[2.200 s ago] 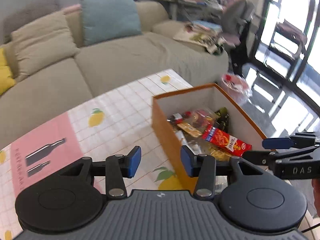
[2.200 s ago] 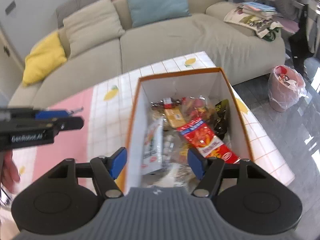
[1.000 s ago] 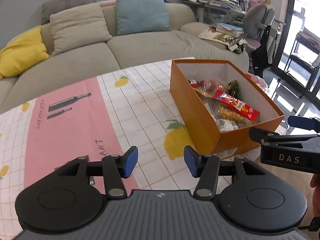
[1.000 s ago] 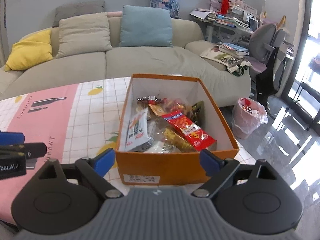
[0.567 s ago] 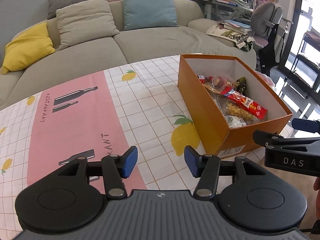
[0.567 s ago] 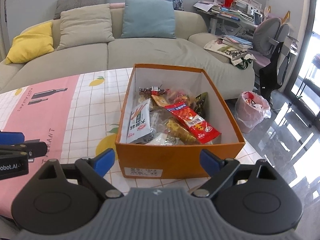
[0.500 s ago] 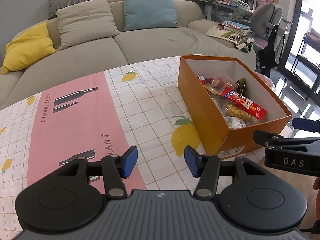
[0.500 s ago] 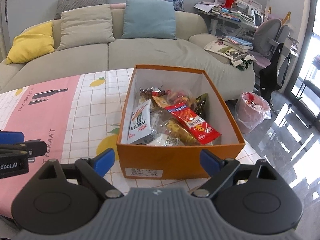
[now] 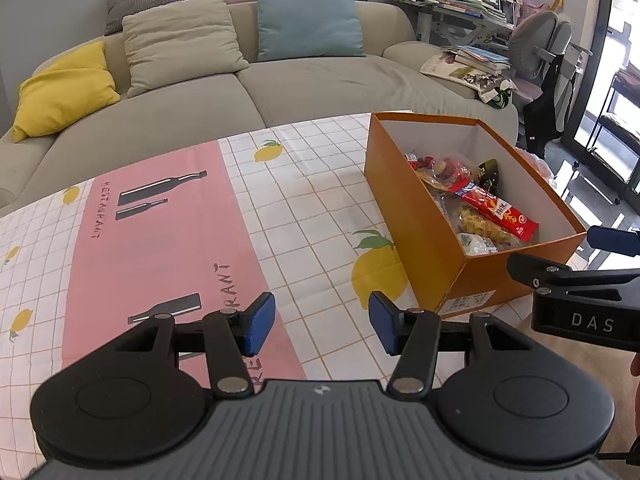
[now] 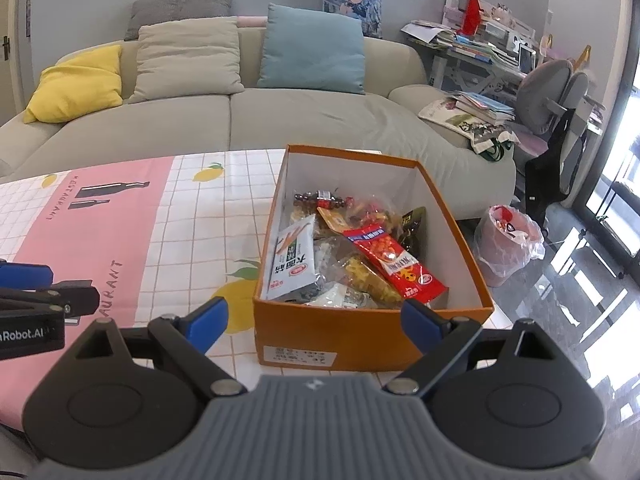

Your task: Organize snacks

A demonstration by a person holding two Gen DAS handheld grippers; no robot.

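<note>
So the snacks are all sitting in the orange cardboard box [image 10: 372, 336] at the right end of the table, on the lemon-print tablecloth [image 9: 280, 216]. Both claws are empty: the left gripper [image 9: 322, 326] has its jaws apart over bare cloth, and the right gripper [image 10: 314, 322] is spread wider, lined up with the box's near wall.

Biggest worry imo: the box sits close to the table's right edge, so a nudge from either gripper could slide it off. The red snack packet [image 10: 394, 262] lies loose on top and could snag and drag its neighbours out.

Hard to tell what's under the white packet [image 10: 294, 260], the pile hides the bottom layer. The label on the box front is unreadable.
</note>
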